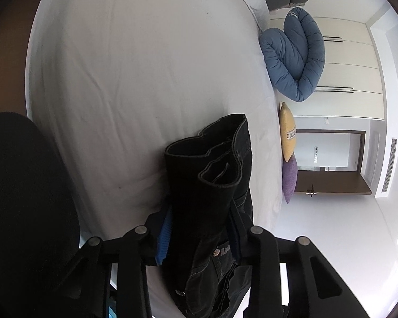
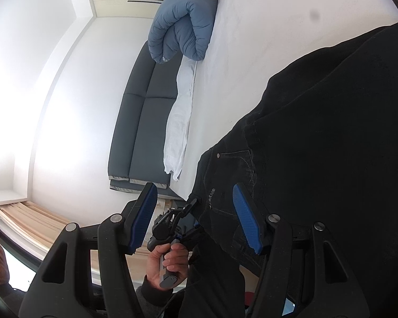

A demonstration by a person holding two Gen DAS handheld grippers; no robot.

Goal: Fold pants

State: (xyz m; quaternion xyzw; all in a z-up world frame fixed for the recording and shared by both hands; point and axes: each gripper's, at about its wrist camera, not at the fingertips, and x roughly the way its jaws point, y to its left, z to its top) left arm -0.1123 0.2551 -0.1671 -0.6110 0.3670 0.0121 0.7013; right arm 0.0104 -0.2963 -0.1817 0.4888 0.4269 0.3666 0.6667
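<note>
- Across the white bed (image 1: 135,61), the biggest thing in both views, the black pants (image 1: 212,185) hang lifted above the sheet, not laid out on it, with their free end rising ahead of the left camera and showing open hems or folds.
- Along that same line runs the pants' long axis: from the waist end at the left gripper (image 1: 199,228) straight forward and away from it, so the coming move turns on laying that length down toward the middle of the bed.
- Nearer of the two tools is the left one; its jaws are pressed onto the bunched waistband, with one blue pad peeking out on the left of the cloth and a rivet and label visible just below the grip.
- Off to the side, the right gripper (image 2: 196,217) stands spread wide, both blue pads bare, with the denim just beyond its right pad and probably not touching it, though the fisheye makes that gap hard to judge.
- Only the right view shows the person's hand (image 2: 169,262) on the left tool's handle, the pants' broad dark panel (image 2: 331,137) filling the right side, and the grey sofa (image 2: 143,122) past the bed edge.
- Only the left view shows the yellow cushion (image 1: 288,132) and purple cushion (image 1: 289,179); the rolled blue duvet (image 1: 294,55) appears in both.
</note>
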